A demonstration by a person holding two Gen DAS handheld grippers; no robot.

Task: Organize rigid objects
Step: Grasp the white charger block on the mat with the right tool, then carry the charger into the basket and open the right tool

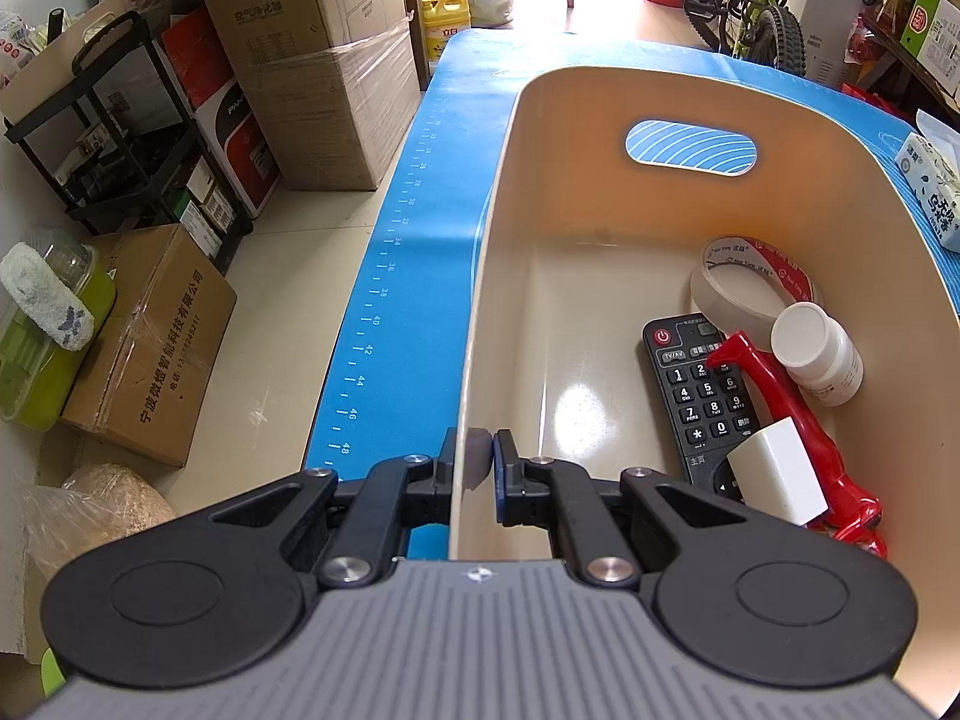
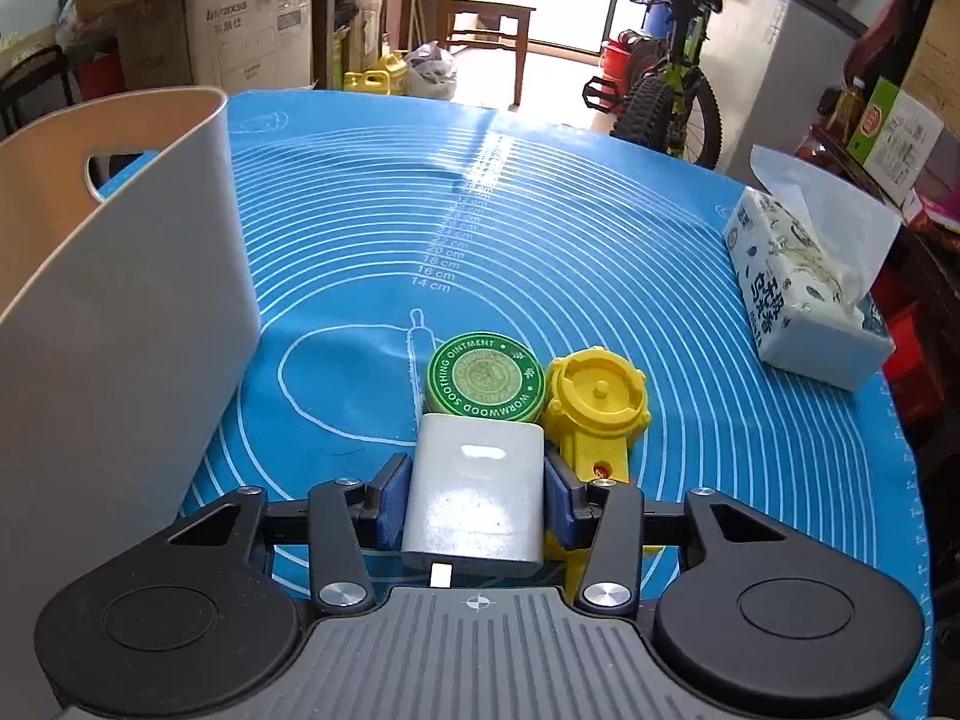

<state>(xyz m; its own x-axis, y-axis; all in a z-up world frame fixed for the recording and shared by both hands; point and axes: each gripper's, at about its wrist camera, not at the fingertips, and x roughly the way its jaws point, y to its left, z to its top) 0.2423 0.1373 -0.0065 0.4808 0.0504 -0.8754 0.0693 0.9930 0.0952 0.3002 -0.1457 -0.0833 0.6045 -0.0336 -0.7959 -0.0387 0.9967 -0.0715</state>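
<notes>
Blue measuring mat (image 2: 600,276) covers the table; cardboard boxes (image 1: 312,60) and a bicycle (image 2: 672,90) stand around. Left gripper (image 1: 474,459) pinches the beige bin (image 1: 600,276) wall. Right gripper (image 2: 477,498) clamps a white charger (image 2: 477,498) beside the green ointment tin (image 2: 486,378).

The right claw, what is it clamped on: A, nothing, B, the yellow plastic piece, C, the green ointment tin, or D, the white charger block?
D: the right claw has its blue pads pressed against both sides of the white charger block, with the green ointment tin and the yellow plastic piece lying free beyond it.

Blue mat (image 2: 600,276) carries bin (image 2: 150,312), ointment tin (image 2: 486,378), tissues (image 2: 798,288).
</notes>
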